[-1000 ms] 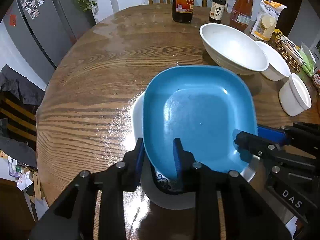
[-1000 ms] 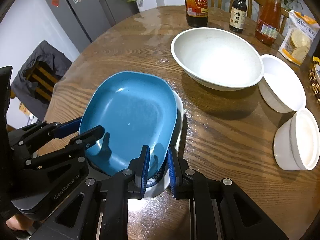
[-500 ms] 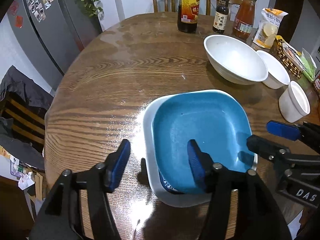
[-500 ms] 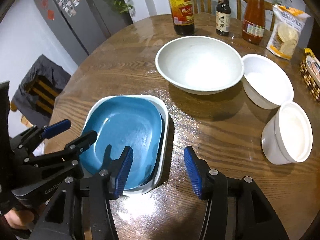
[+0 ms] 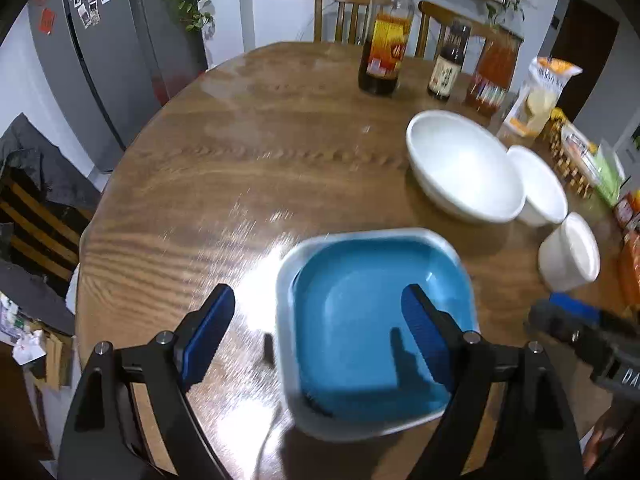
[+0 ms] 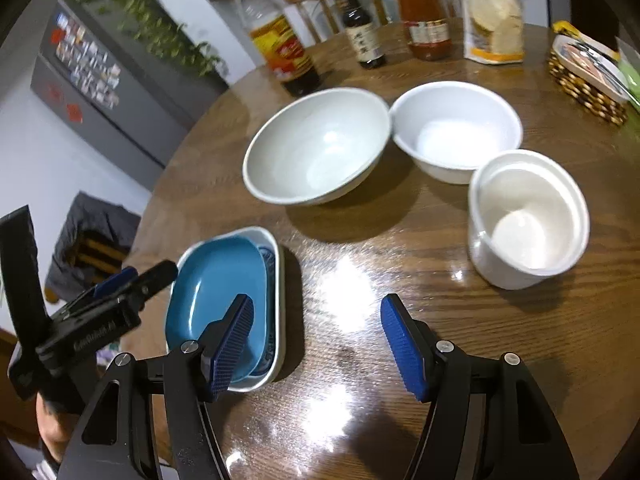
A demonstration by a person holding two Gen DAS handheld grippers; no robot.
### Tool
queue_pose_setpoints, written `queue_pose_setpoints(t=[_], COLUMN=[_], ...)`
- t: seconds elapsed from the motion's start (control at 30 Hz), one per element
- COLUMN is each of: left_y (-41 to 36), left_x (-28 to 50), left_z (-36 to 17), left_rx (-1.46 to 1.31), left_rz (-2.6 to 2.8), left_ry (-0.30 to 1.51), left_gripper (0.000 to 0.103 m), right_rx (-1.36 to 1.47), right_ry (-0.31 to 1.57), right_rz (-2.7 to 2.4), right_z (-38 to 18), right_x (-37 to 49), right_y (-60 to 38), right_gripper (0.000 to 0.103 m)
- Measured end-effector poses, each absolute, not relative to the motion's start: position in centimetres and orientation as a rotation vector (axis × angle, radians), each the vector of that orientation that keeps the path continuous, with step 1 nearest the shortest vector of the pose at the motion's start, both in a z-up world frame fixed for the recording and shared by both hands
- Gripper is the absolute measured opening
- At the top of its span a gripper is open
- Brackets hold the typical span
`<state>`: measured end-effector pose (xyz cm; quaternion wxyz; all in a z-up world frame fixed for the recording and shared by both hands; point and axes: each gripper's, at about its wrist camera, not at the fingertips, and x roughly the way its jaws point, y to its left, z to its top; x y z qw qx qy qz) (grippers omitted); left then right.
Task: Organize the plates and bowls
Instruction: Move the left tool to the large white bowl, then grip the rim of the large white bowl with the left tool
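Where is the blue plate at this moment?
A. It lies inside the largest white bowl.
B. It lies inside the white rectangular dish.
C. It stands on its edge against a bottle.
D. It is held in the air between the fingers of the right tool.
B: the blue plate rests nested in the white rectangular dish on the table, and neither tool grips it.

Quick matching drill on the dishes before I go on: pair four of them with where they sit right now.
1 blue plate
2 large white bowl
3 white cup
4 dark sauce bottle

a far edge of the table
b nested in the white dish
c nearest the right gripper
d between the white dish and the smaller white bowl

Pairs: 1-b, 2-d, 3-c, 4-a
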<state>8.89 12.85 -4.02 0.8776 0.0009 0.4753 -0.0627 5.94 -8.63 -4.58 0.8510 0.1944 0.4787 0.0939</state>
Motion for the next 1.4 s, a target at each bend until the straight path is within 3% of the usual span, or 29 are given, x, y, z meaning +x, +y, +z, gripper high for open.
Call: queue_pose_setpoints(t=[0.6, 1.23, 1.3, 1.4], left_y=[6.0, 5.6, 5.3, 4.5], left_x=[15.1, 21.9, 22.4, 23.0], left_z=[-2.3, -4.8, -5.1, -6.1], left_rx=[0.088, 0.076, 0.085, 0.113], left_rz=[-0.211, -0.234, -0.246, -0.271], left_ry=[0.911, 0.991, 1.003, 1.041], left_gripper=[0.086, 0.084, 0.079, 0.060], right_rx=[0.384, 0.362, 0.361, 0.356], right_ry=[0.997, 1.046, 1.056, 1.069], right_rz=[0.117, 0.060, 0.054, 0.053], right_z=[-3.5, -4.5, -4.8, -5.2], right_x=[9.9, 15.6, 16.0, 16.4], right_y=[-10.2, -9.8, -9.9, -9.9], right_gripper=[0.067, 0.067, 0.067, 0.067])
